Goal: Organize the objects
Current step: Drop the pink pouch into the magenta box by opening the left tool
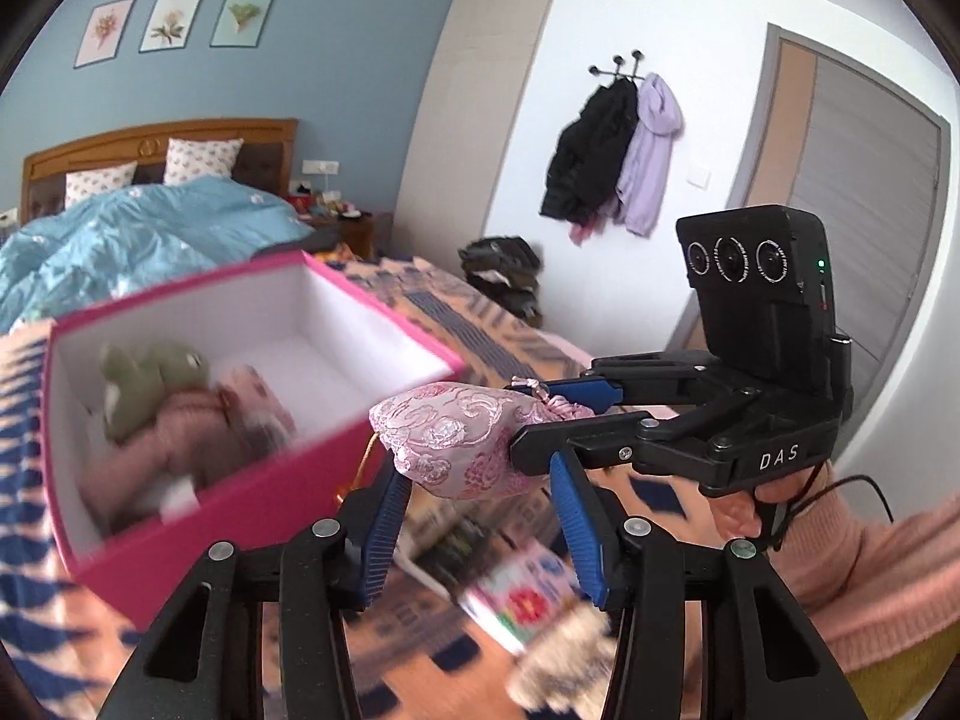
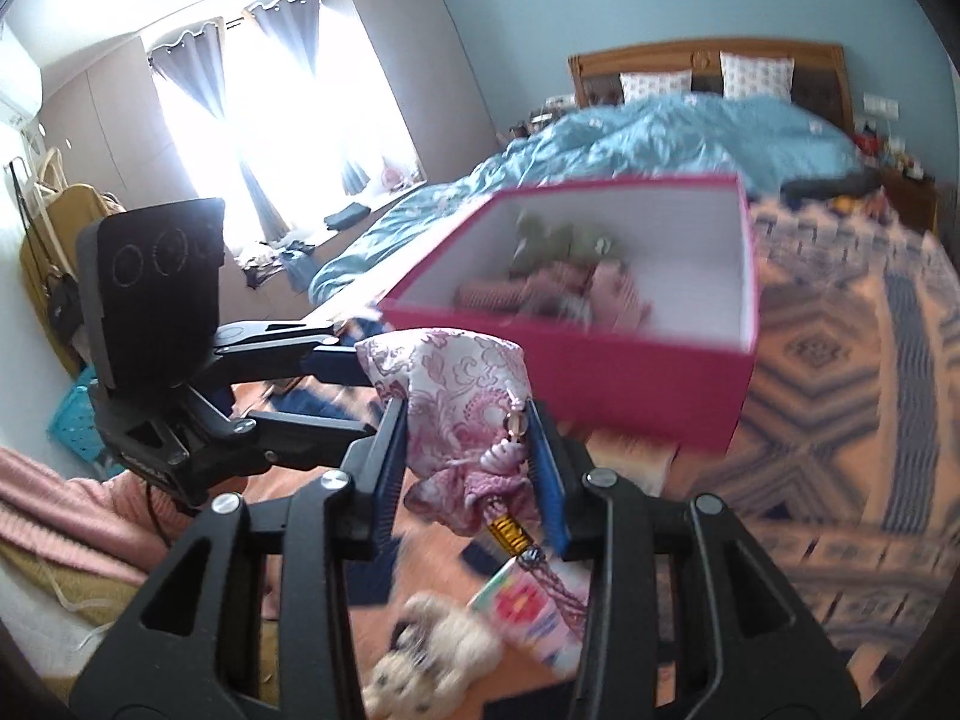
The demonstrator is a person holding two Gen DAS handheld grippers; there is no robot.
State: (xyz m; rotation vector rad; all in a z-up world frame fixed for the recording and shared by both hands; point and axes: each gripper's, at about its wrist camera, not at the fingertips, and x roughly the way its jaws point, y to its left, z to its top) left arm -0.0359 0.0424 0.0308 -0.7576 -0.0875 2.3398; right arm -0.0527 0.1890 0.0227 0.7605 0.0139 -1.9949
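Both grippers meet at a pink brocade pouch held in the air just in front of a pink box. The right gripper has its jaws closed on the pouch at its gathered neck end, tassel dangling below. The left gripper sits right under the pouch with its jaws spread either side of it; I honestly can't tell if the pads actually touch the fabric.

The box is open-topped, sitting on a patterned blanket, and already has a green plush and some pinkish soft things in it, all pretty blurry. On the blanket below the pouch there's a cream plush and a small flowery packet lying close together.

From the left wrist view, the right gripper's arm crosses in front and hides part of the blanket. That view also gets the wall hooks with a black coat and a lilac hoodie. Only the right wrist view shows the bright window with its curtains. Both catch the bed with the blue duvet.
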